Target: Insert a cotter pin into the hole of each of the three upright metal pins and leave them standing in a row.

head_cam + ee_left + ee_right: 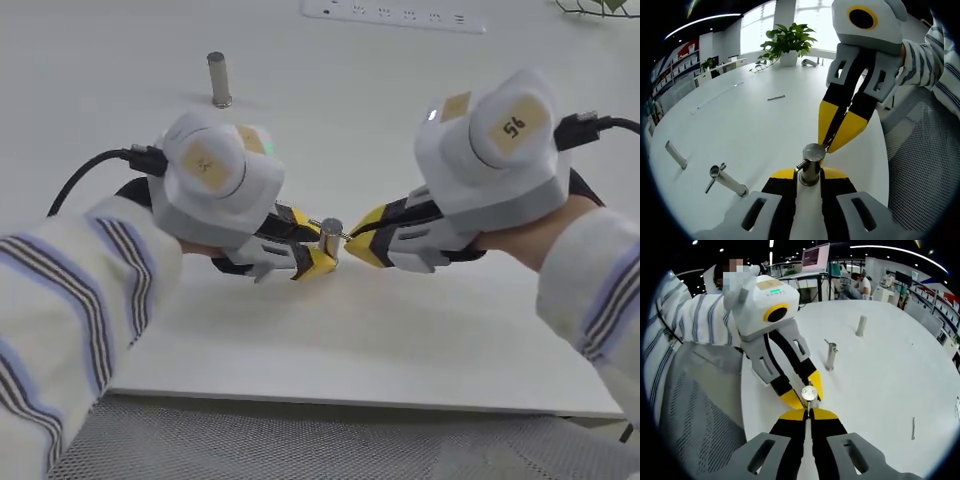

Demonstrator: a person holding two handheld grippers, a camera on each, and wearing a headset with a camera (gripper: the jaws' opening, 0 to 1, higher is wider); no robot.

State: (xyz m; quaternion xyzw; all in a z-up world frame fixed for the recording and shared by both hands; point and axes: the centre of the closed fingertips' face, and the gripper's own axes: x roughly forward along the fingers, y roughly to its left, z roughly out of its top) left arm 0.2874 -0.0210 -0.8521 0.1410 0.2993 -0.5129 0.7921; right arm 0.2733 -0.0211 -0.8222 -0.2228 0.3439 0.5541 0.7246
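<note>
Two claws nose-to-nose: L claw [315, 243] clamped on metal pin [331, 238], R claw [362, 240] pinched on cotter pin [346, 236].

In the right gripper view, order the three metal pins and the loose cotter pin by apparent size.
1. metal pin with cotter pin
2. bare metal pin, farther off
3. loose cotter pin, thin
Unranked: held metal pin, seen end-on.

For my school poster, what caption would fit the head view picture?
Left gripper grips a metal pin; right gripper holds a cotter pin in its hole.
</note>
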